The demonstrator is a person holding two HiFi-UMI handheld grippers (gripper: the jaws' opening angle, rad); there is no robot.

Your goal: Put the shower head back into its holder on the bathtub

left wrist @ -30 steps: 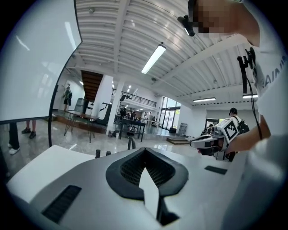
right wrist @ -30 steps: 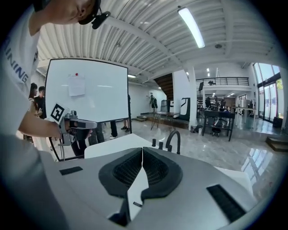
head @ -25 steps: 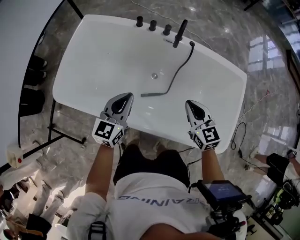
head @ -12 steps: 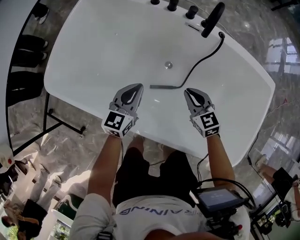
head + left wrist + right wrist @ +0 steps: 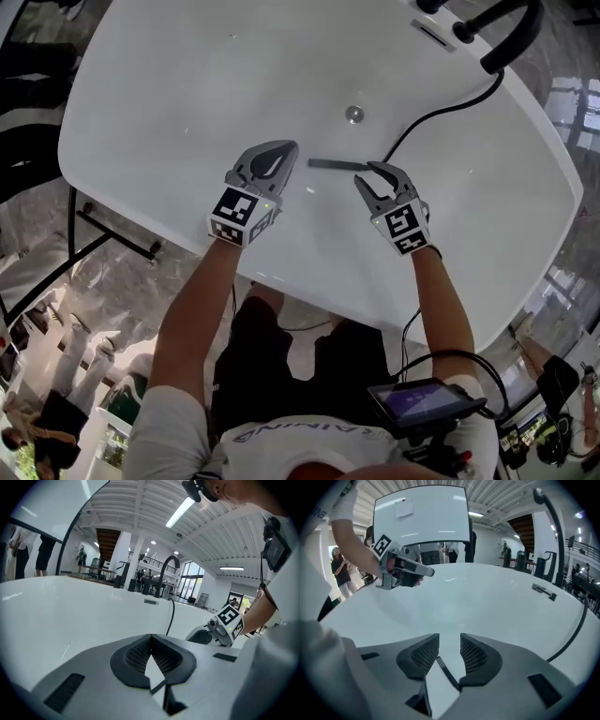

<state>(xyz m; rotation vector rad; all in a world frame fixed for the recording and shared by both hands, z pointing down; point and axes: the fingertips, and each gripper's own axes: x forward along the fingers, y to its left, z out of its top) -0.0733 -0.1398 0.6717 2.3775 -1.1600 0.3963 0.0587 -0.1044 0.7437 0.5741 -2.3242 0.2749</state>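
Note:
The shower head (image 5: 333, 165) is a slim dark bar lying on the floor of the white bathtub (image 5: 169, 84), just below the drain (image 5: 353, 114). Its black hose (image 5: 436, 114) curves up to the far right rim. My right gripper (image 5: 373, 175) is down at the bar's hose end. Its jaws have just been opening and stand apart, and the bar (image 5: 446, 673) shows in the gap without touching the pads. My left gripper (image 5: 279, 157) is shut and empty, just left of the bar's free end. Its pads (image 5: 140, 654) meet over bare tub floor.
A black arched faucet (image 5: 511, 37) and a small plate (image 5: 431, 33) sit on the far right rim. The tub's near rim (image 5: 309, 272) runs under my forearms. Marble floor and a black stand (image 5: 112, 230) lie to the left. People stand beyond the tub (image 5: 340, 571).
Both grippers have dropped from the near rim into the tub and closed in on the shower head. The right jaws have gone from shut to open. The left stays shut.

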